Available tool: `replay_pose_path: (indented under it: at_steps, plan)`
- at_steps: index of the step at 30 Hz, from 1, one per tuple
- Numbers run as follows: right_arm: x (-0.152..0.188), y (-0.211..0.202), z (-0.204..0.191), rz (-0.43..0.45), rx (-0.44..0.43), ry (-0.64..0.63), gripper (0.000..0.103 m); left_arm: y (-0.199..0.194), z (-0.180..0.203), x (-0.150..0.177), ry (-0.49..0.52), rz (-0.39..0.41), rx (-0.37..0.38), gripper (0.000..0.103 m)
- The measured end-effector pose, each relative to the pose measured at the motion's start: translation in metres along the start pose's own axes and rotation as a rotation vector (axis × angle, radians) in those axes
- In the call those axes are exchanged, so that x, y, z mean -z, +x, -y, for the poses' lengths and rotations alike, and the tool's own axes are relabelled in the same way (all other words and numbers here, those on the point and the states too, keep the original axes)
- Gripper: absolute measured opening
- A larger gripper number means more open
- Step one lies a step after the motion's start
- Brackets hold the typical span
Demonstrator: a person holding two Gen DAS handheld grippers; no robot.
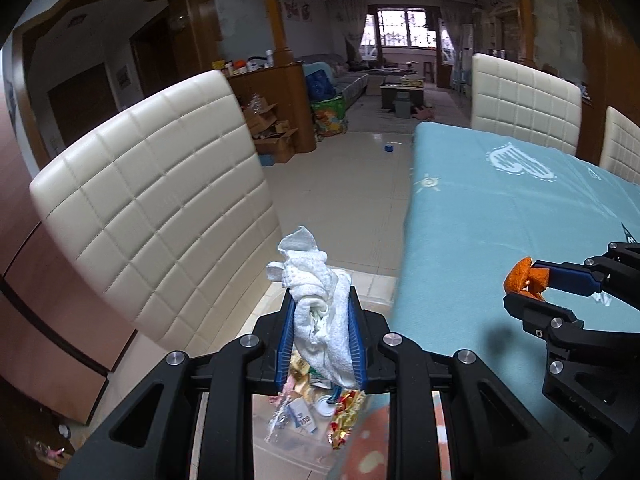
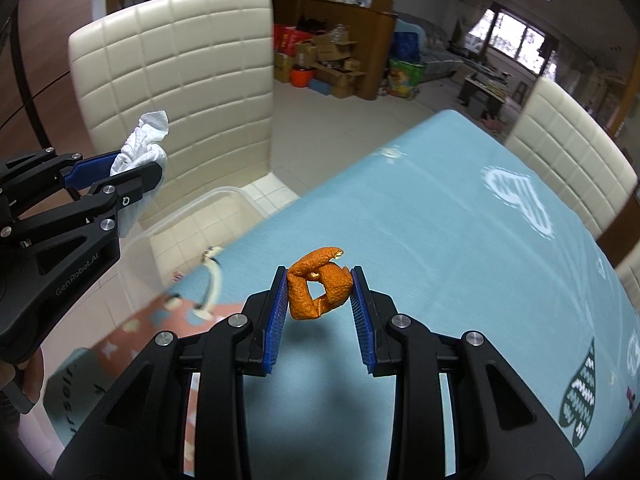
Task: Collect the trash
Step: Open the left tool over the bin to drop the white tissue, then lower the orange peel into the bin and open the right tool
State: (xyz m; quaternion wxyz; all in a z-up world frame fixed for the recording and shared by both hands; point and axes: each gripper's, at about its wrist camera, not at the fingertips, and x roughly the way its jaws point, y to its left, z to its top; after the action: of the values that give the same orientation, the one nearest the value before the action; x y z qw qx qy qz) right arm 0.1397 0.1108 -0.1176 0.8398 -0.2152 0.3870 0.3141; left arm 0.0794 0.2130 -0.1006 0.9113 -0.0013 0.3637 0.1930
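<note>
Two cream quilted chairs flank the table (image 2: 440, 216), covered in light blue cloth with white and dark prints; nearest chair (image 1: 152, 216) stands just beside the bin. Left gripper (image 1: 322, 332) clamps one crumpled white tissue wad (image 1: 320, 304), soft and textured, above a clear plastic bin (image 1: 304, 412) holding wrappers. Right gripper (image 2: 320, 292) pinches one curled, dimpled orange peel (image 2: 318, 288) above the tablecloth, near the table edge

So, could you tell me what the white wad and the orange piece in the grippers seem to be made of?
White wad: soft paper tissue or thin cloth, matte; embossed, crumpled folds. Orange piece: probably dried citrus peel; pitted matte skin, curled stiff, paler inner edge.
</note>
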Motion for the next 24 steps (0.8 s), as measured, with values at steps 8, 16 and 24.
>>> replay_pose_path:
  at_steps: [8, 16, 24]
  plan:
    - [-0.017, 0.016, -0.026, -0.004, -0.030, -0.027, 0.033, 0.011, -0.036, 0.010, -0.051, -0.038, -0.016, 0.032]
    - [-0.019, 0.028, -0.034, -0.023, -0.035, -0.034, 0.033, 0.005, -0.050, 0.014, -0.060, 0.029, -0.078, 0.084]
    - [-0.025, 0.035, -0.049, -0.029, -0.064, -0.051, 0.034, 0.003, -0.079, 0.027, -0.101, 0.008, -0.128, 0.084]
